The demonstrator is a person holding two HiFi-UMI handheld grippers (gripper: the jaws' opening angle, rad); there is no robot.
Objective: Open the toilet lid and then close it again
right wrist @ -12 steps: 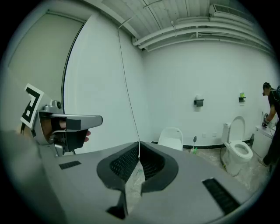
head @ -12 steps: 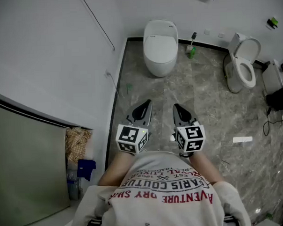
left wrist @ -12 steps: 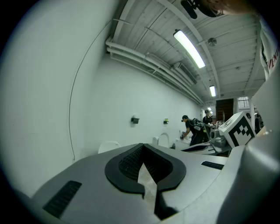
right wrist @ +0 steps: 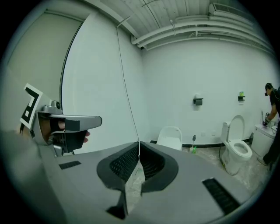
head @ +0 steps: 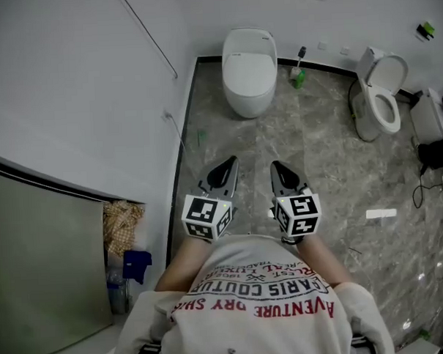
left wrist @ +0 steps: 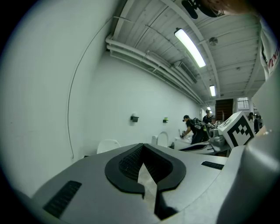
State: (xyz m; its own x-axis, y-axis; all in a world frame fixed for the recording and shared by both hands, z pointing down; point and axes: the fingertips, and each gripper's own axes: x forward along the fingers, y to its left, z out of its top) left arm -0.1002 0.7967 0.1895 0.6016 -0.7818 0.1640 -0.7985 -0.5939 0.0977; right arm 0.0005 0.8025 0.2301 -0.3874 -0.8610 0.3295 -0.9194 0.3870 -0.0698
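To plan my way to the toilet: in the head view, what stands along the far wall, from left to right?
toilet with the closed lid → green toilet brush → toilet with the open lid

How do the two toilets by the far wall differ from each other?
The left toilet has its lid down; the right toilet has its lid raised, so the bowl is open. The left toilet stands close to the room's corner; the right toilet stands farther along the same wall. Both are white and stand on the grey floor.
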